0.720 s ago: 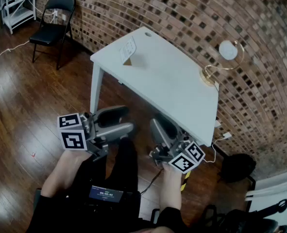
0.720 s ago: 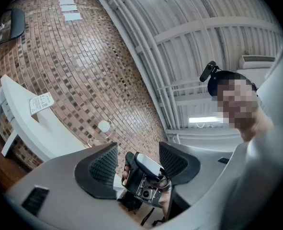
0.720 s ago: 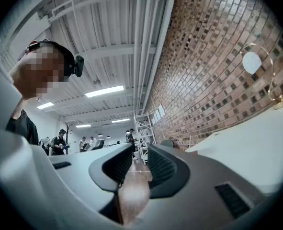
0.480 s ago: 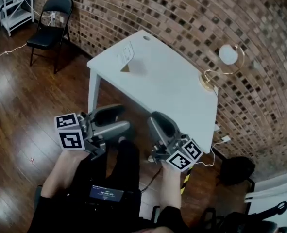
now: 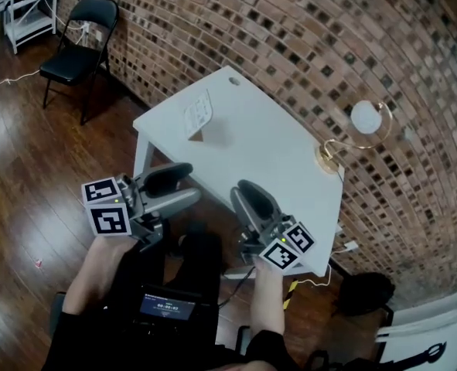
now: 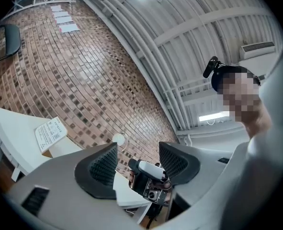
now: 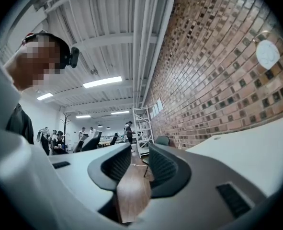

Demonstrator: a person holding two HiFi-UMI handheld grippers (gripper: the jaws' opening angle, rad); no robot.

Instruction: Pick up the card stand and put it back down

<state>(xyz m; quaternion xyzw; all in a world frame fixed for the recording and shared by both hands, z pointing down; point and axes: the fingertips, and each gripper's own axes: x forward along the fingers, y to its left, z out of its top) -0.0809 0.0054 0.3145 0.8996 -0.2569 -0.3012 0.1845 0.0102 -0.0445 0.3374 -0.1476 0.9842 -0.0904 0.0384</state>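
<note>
Because the card stand [image 5: 198, 118] sits across the bench [image 5: 278, 157], likely beyond reach, you hold left tool [image 5: 185, 183] and right tool [image 5: 247, 201] released, empty.

the white table [image 5: 267, 149] now sits lower in the head view, nearer to both grippers. the right gripper [image 5: 247, 197] now shows over the table's near edge; before, it was clear of it. the card stand [image 5: 198, 116] and the lamp [image 5: 365, 117] sit lower too. the left gripper [image 5: 171, 181] slid a little left.
</note>
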